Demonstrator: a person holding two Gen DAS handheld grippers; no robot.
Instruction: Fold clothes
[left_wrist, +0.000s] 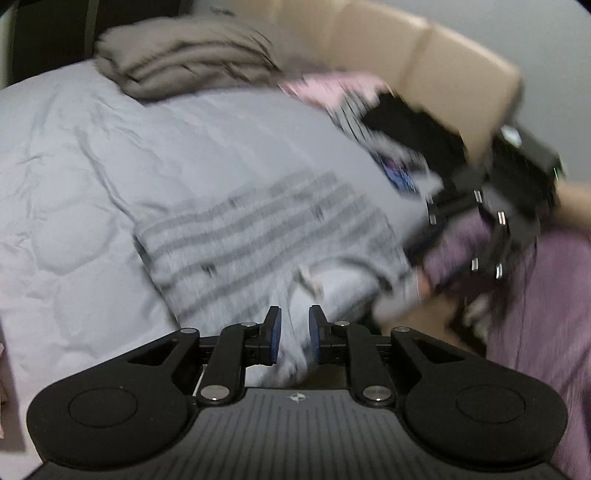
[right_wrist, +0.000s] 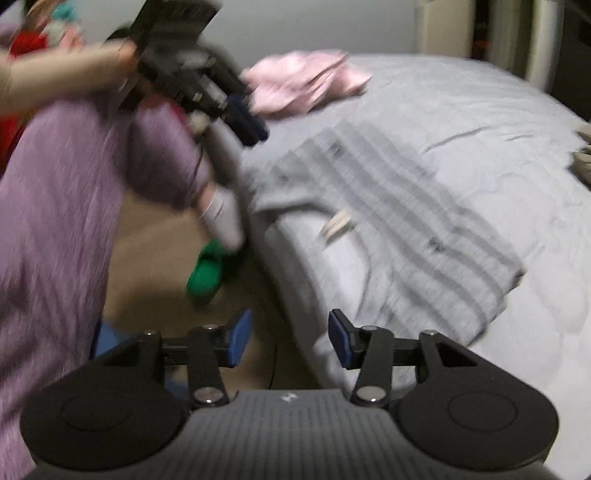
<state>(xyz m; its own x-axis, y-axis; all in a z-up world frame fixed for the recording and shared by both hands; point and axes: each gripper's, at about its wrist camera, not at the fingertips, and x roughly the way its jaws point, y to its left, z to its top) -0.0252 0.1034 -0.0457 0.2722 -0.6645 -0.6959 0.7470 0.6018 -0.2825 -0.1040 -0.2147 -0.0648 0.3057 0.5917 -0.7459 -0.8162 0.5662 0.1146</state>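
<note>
Both grippers' fingers (left_wrist: 275, 332) stand apart, gripping nothing, above striped garment (left_wrist: 266, 236) on bed (left_wrist: 74, 166).

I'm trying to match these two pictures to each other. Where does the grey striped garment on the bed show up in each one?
Left wrist view: the grey striped garment lies in the middle of the picture, just beyond the fingers.
Right wrist view: it lies right of centre, running diagonally on the bed.
Shared landmark: the pink garment farther back on the grey bedspread appears in both views.
</note>
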